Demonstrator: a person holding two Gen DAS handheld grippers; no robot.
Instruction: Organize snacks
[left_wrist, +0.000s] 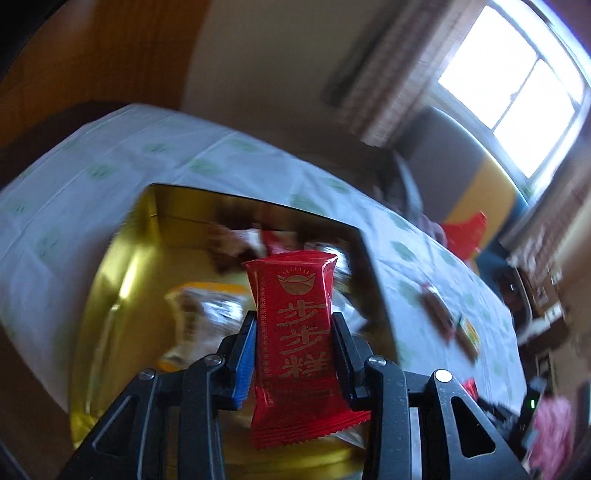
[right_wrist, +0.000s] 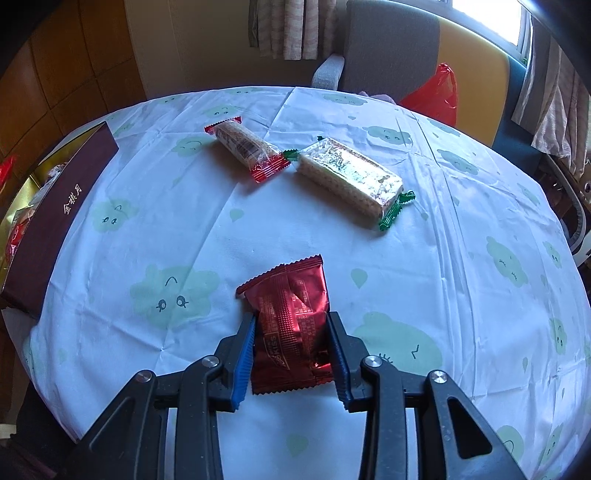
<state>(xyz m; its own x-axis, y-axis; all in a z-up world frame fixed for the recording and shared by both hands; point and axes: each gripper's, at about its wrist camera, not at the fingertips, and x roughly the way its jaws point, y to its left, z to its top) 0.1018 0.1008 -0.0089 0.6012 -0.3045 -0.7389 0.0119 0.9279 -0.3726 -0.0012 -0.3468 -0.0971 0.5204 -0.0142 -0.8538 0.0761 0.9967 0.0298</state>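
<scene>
My left gripper (left_wrist: 294, 317) is shut on a bright red snack packet with gold characters (left_wrist: 295, 332), held upright over the open gold-lined box (left_wrist: 122, 288), which holds several wrapped snacks (left_wrist: 199, 314). My right gripper (right_wrist: 291, 317) is shut on a dark red foil packet (right_wrist: 291, 321) just above the tablecloth. Beyond it lie a red-ended wafer bar (right_wrist: 245, 146) and a green-ended cracker pack (right_wrist: 351, 177). The same box, with its maroon side (right_wrist: 55, 218), stands at the left edge of the right wrist view.
A white tablecloth with green cloud faces (right_wrist: 461, 258) covers the round table. A grey and yellow chair (right_wrist: 406, 48) with a red plastic bag (right_wrist: 436, 92) stands behind it. Curtains and a bright window (left_wrist: 517, 85) lie beyond. Small snack bars (left_wrist: 443, 317) rest right of the box.
</scene>
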